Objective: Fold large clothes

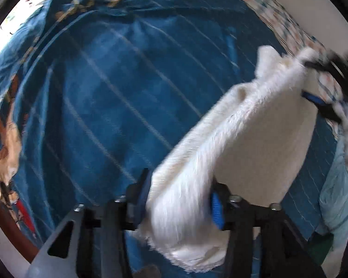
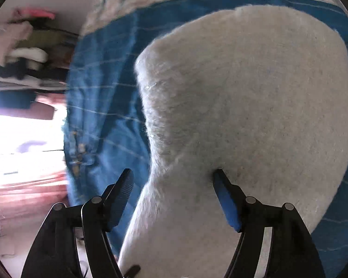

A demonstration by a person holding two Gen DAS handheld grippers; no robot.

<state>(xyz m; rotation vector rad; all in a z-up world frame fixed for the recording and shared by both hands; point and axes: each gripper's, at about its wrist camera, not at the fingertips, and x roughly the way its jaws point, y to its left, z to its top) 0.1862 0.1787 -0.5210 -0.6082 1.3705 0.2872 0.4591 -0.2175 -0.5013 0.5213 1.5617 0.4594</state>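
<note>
1. here the white furry garment point(image 1: 232, 139) hangs in the air above the blue bedspread point(image 1: 104, 92), stretched between the two claws, not resting on the bed.
2. the left gripper point(image 1: 178, 199) is clamped on a thick bunch of one end; its blue pads press the fur from both sides, and a frayed edge hangs below.
3. the right gripper point(image 2: 174, 197) has fabric filling the gap between its fingers; the right pad touches the fur, the left pad seems just apart, so i cannot tell whether it truly grips.
4. risk, as i judge it: if that right hold is loose, the fur may slide out and the garment drop in a heap near the bed's far edge by the patterned border point(image 1: 278, 18).
5. the bunched left grip could also carry a crooked fold.
</note>
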